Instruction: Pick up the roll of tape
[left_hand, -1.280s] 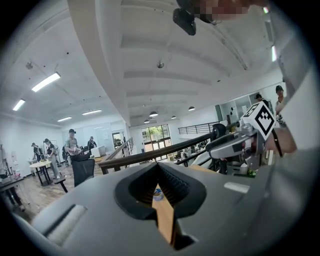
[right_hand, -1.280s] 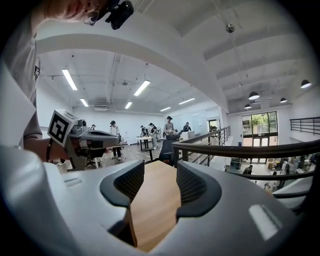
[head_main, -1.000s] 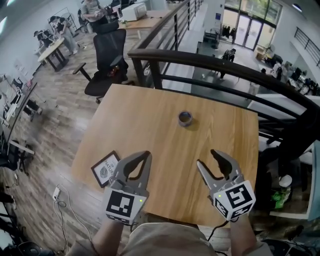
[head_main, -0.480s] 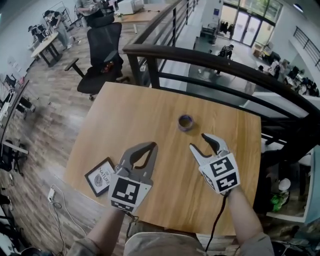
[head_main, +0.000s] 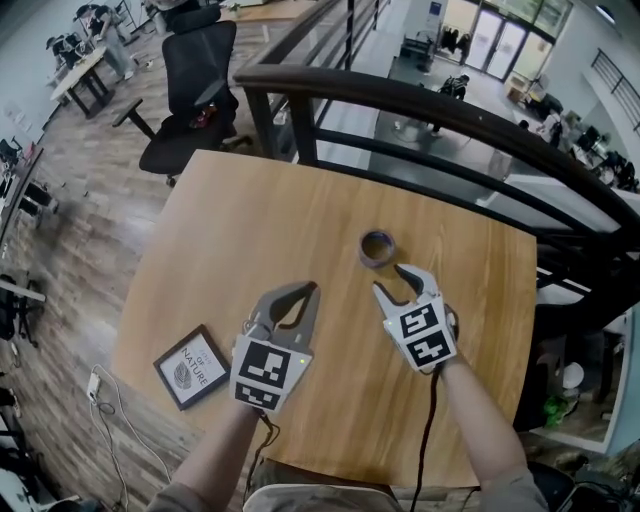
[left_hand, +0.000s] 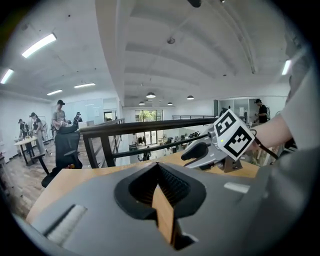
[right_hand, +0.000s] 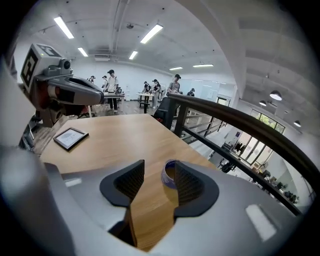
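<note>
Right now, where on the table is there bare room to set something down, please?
The table is bare left of the roll of tape, from the framed card to the far edge. Crowded: the right gripper by the tape, left gripper beside it.

A: Lighting?
B: Bright, even. Ceiling strips (right_hand: 150, 33) overhead + daylight thru glass doors (head_main: 487, 38). Shadows on table (head_main: 230, 230) faint, soft.
A: Img quality?
B: Strong fisheye; gripper views black at corners. Near field soft, e.g. left gripper (left_hand: 158, 169) body; bkgd sharper. Head view crisp, rail (head_main: 420, 100) bowed.
</note>
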